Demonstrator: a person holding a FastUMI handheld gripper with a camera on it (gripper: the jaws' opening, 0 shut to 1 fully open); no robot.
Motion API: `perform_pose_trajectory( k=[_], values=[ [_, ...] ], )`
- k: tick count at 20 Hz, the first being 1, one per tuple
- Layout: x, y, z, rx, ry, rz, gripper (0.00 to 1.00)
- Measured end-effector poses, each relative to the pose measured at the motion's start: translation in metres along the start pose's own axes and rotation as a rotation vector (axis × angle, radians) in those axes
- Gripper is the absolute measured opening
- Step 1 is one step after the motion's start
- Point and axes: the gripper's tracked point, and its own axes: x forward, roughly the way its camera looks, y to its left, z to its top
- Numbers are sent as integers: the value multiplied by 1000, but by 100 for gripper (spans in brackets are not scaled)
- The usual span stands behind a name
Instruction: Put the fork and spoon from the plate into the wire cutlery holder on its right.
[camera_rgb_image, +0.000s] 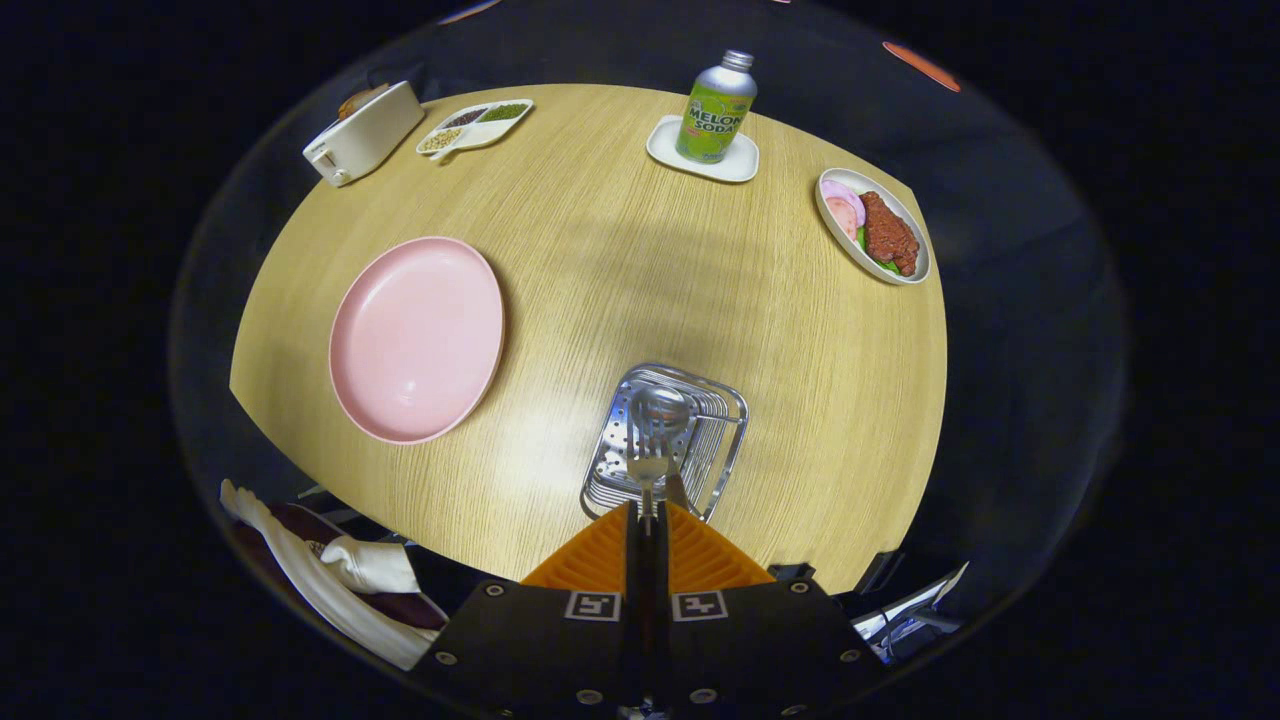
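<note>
Fingers (648, 520) clamping fork (647, 455) above holder (725, 440)

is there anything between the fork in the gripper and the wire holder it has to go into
Nothing visible. The hand-held gripper is shut on the fork, which hangs directly over the wire cutlery holder. The spoon is already there, but there is open room beside it.

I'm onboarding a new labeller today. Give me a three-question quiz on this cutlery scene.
1. True or false: the round pink plate has cutlery on it.
2. What does the gripper hold? A) metal fork B) soda bottle C) toaster
3. Fill in: the fork hangs over the silver wire cutlery holder, where a metal ____ already sits.

Key: 1 false; 2 A; 3 spoon.
</note>
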Motion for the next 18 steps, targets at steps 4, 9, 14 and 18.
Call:
perform_pose_trajectory(
  k=[4,9,14,18],
  values=[
    [-3,3,8,17,-28,1,9],
    [-19,-5,18,36,-117,-16,31],
    [-41,0,50,72,-297,-7,59],
    [-71,4,82,118,-482,6,100]
  ],
)
